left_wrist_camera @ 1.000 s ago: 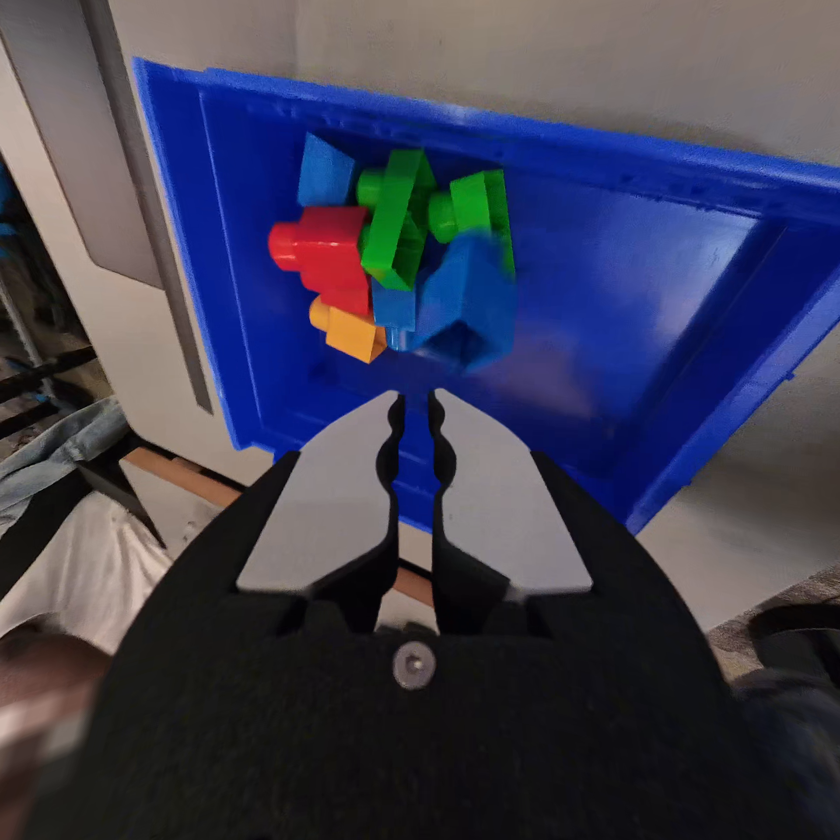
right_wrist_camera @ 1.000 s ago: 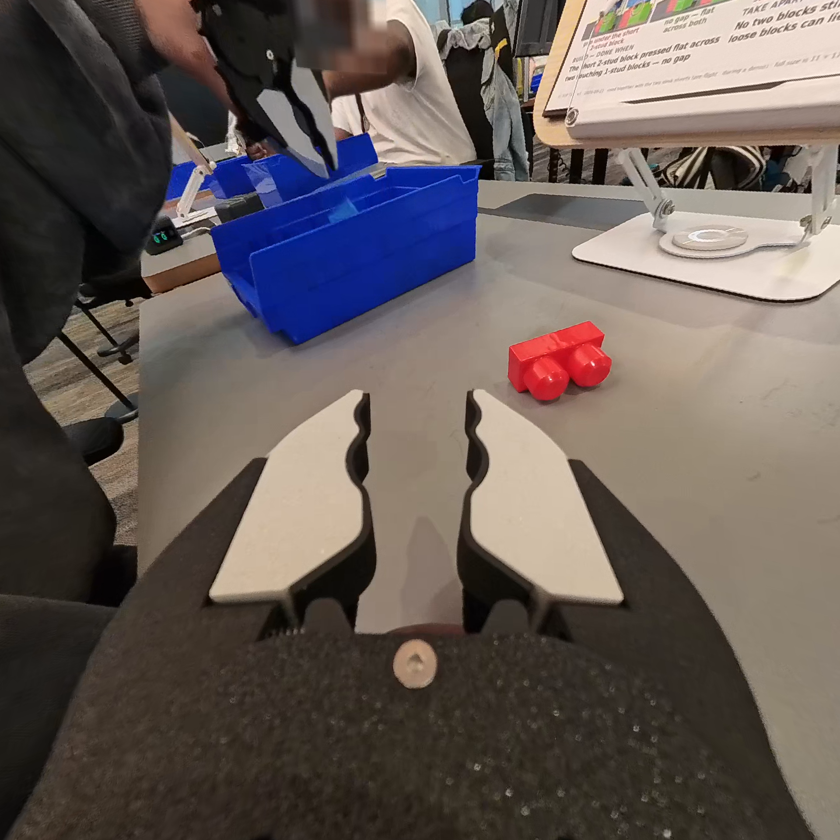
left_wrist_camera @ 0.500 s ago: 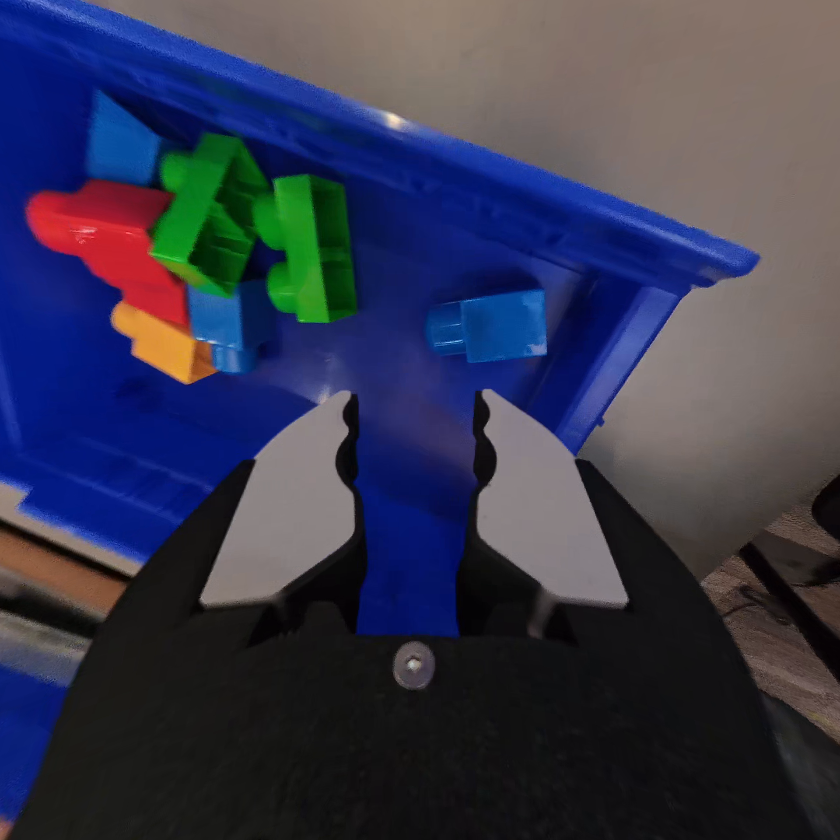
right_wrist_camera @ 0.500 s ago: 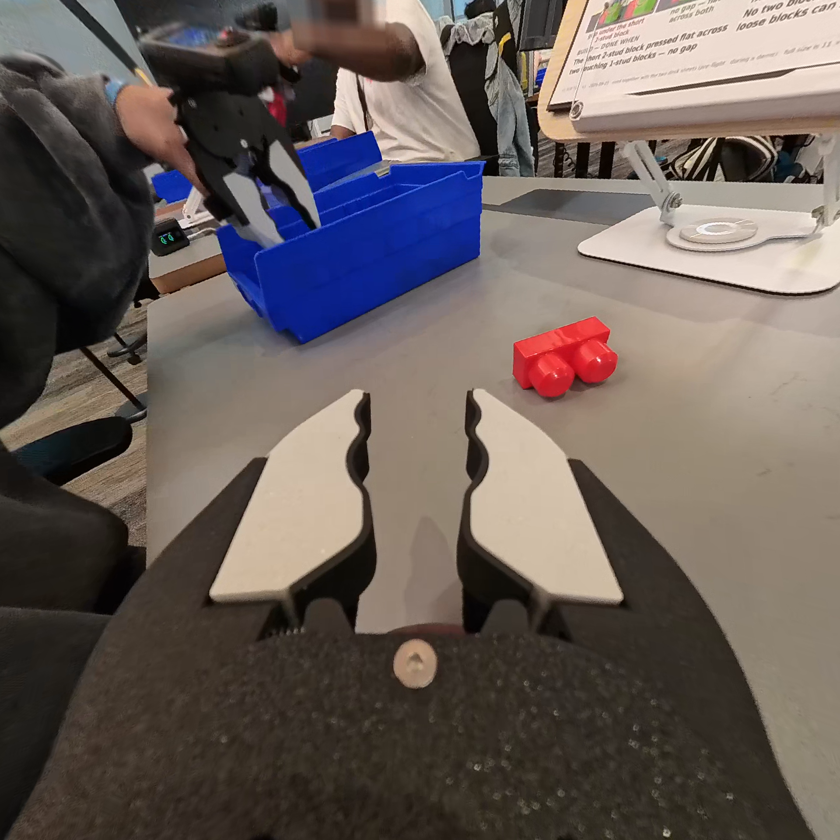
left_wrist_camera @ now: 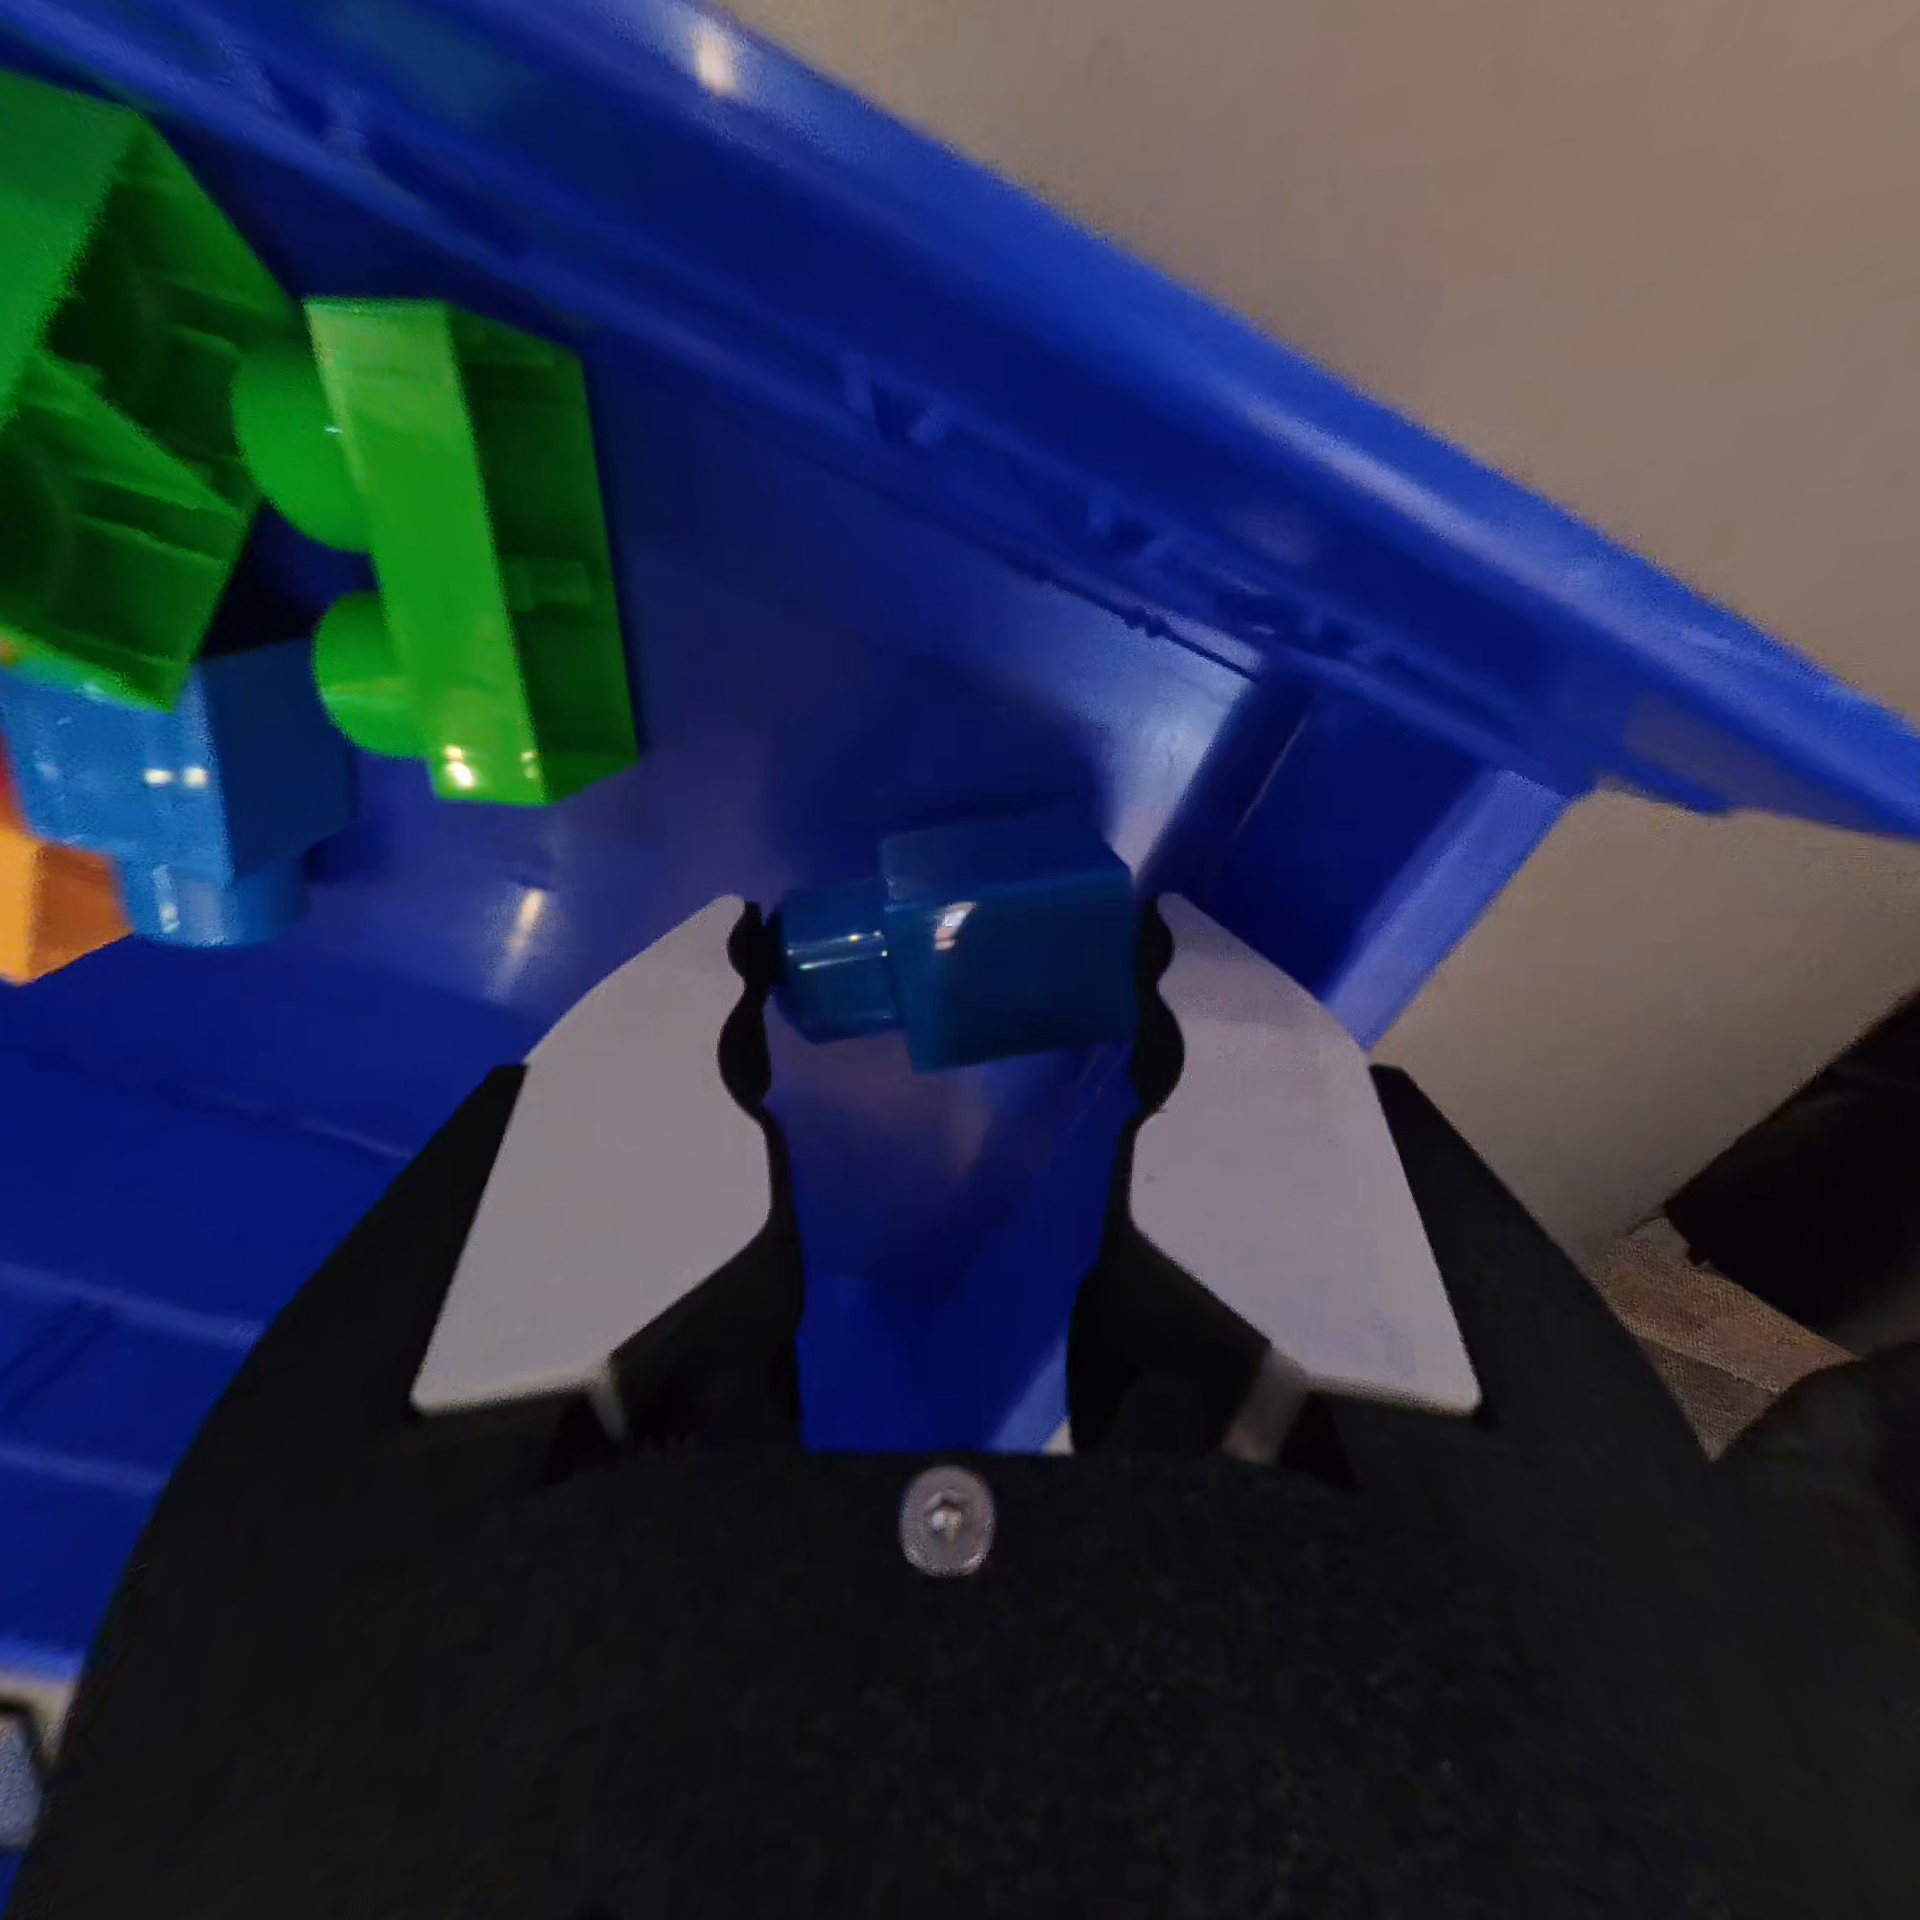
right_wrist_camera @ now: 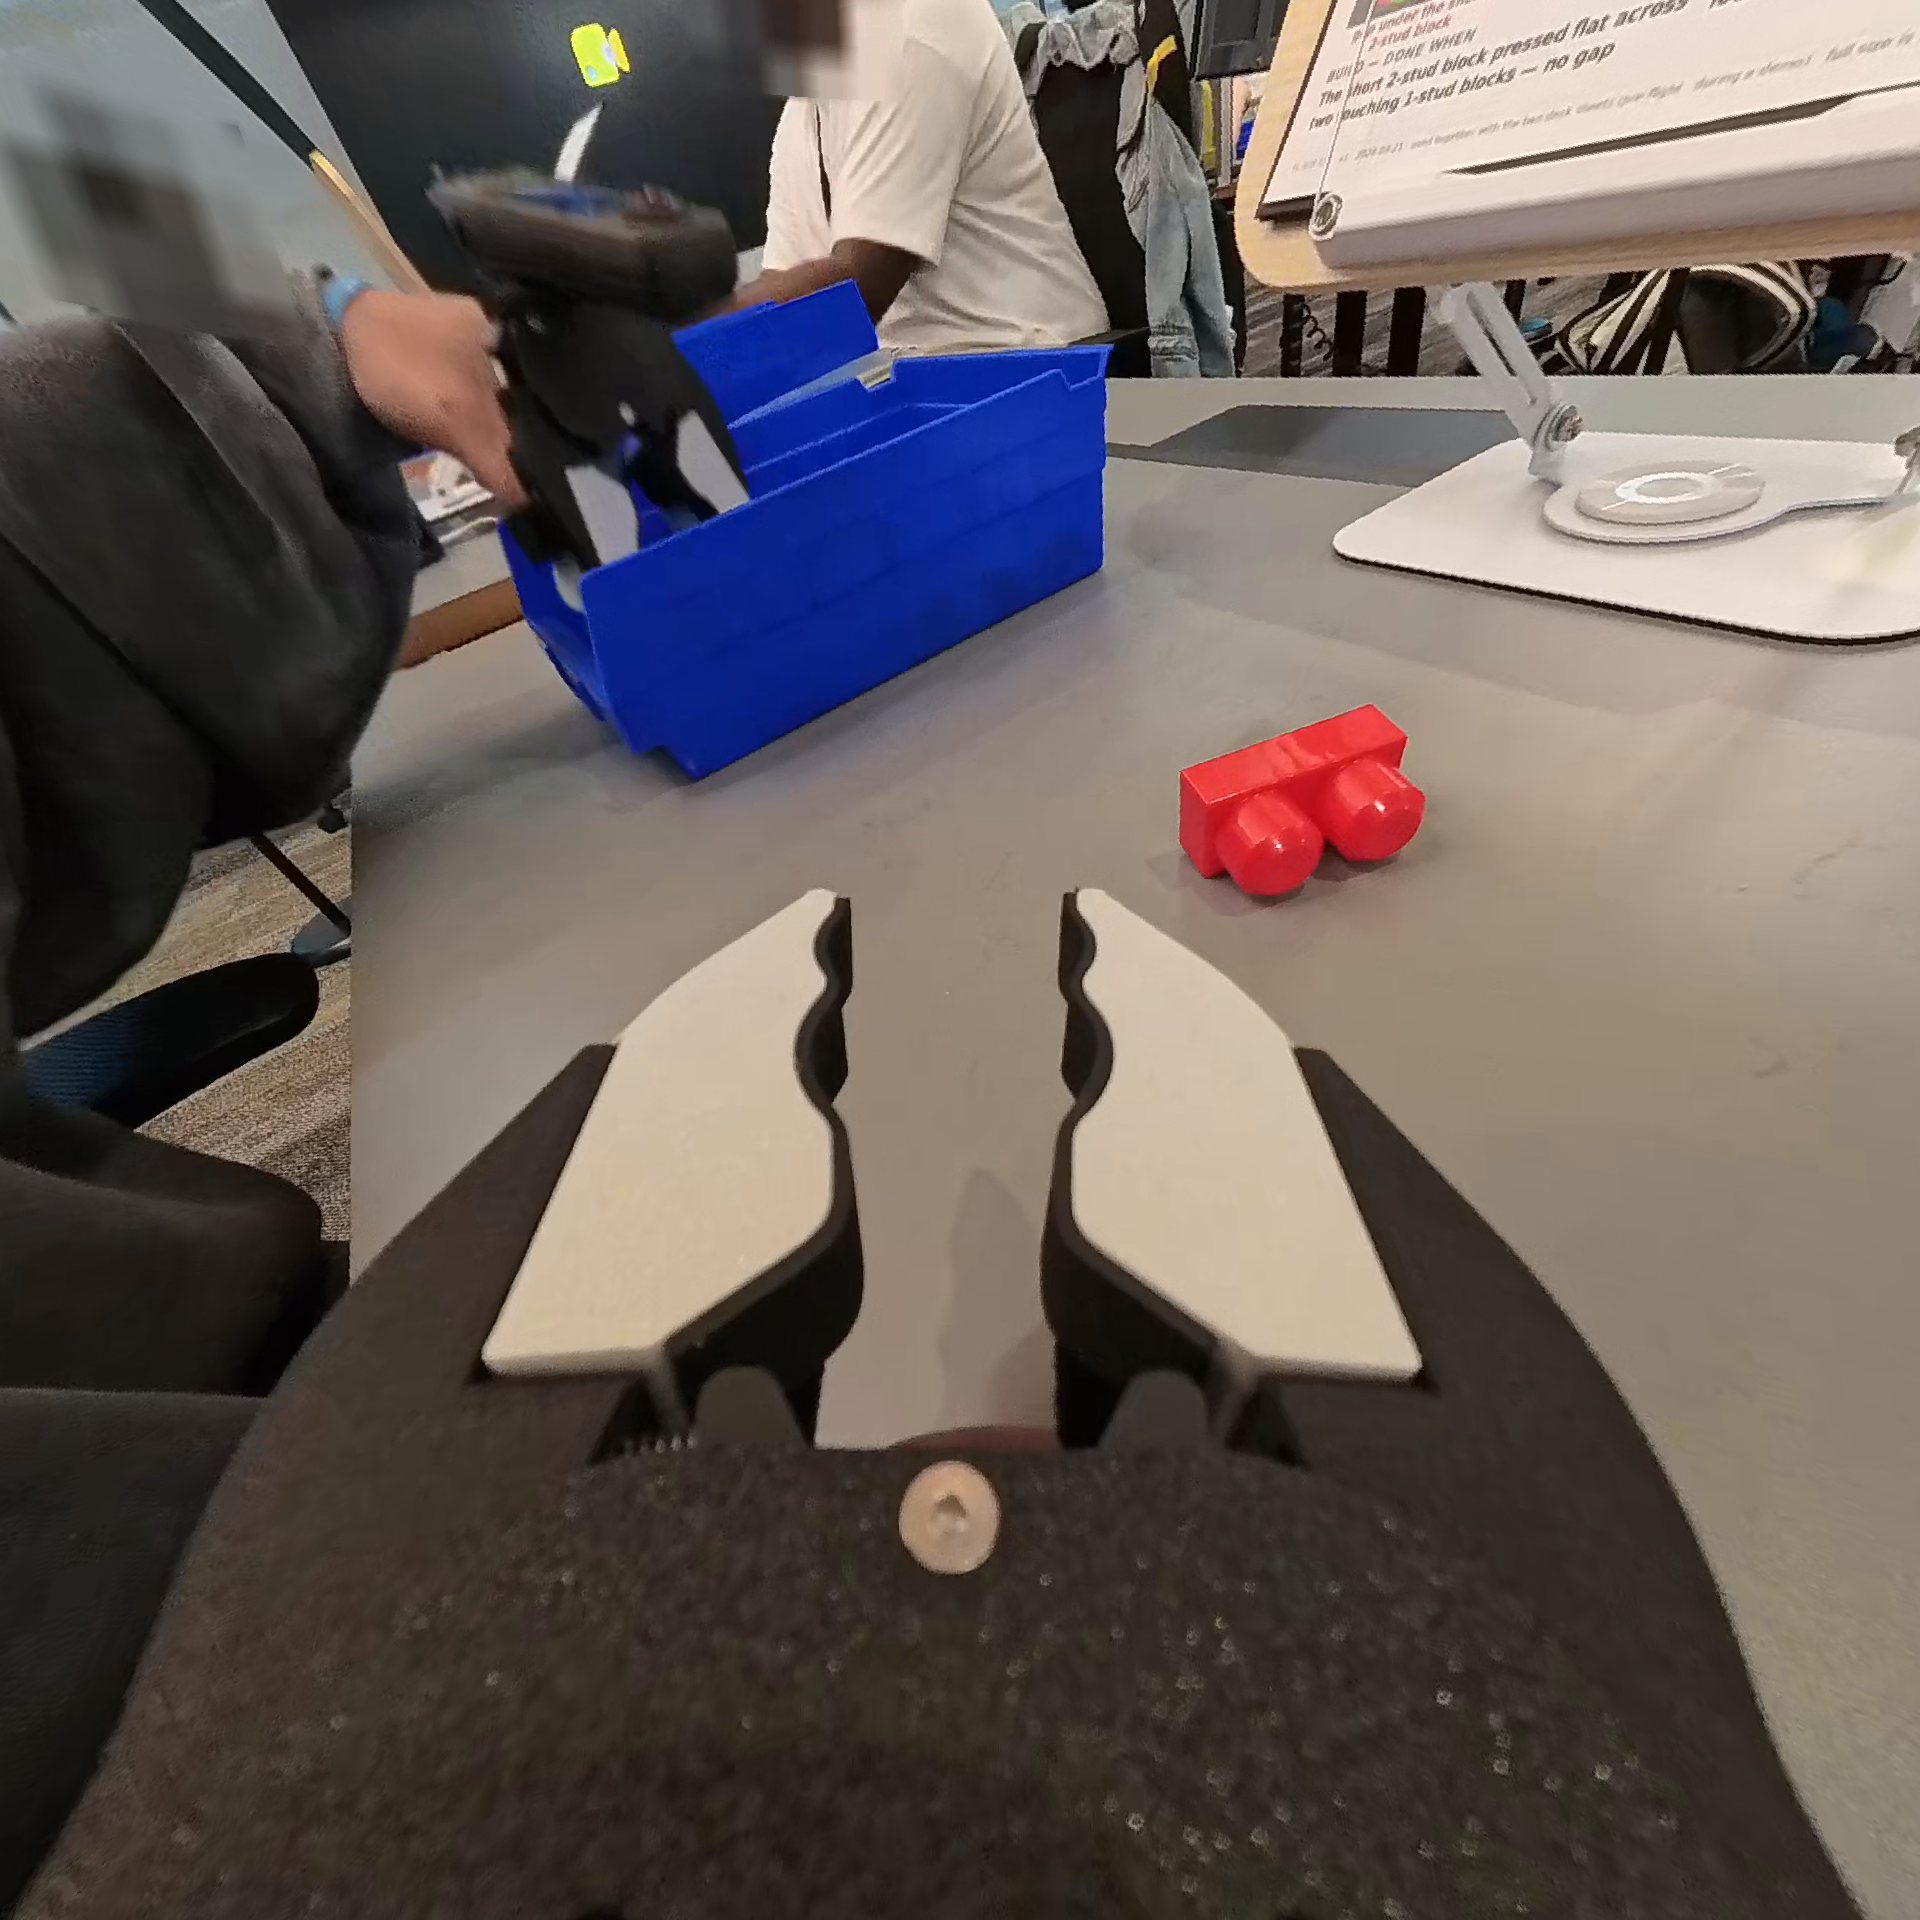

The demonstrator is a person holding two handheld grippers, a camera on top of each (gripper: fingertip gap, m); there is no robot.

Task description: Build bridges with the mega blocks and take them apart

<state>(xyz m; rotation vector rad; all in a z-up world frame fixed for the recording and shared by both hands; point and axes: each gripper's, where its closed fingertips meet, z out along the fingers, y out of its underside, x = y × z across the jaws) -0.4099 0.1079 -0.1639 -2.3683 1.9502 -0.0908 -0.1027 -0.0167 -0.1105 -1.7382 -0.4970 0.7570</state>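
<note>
In the left wrist view my left gripper is down inside the blue bin. It is open, with its fingertips on either side of a small blue one-stud block lying on the bin floor near the end wall. A pile of blocks lies to the left: two green, one blue, one orange. In the right wrist view my right gripper is open and empty, low over the grey table. A red two-stud block lies on its side ahead and to the right. The left gripper shows there reaching into the bin.
A white stand base holding an instruction board sits at the back right of the table. A person in a white shirt sits behind the bin. The table's left edge and a black chair are at the left. Across from one pair of fingers to the other is roughly 35 cm. My right tips are roughly 12 cm from the red two-stud block.
My left gripper has swung right across the bin, dropped toward the single blue block and opened wider around it. My right gripper has barely moved.
</note>
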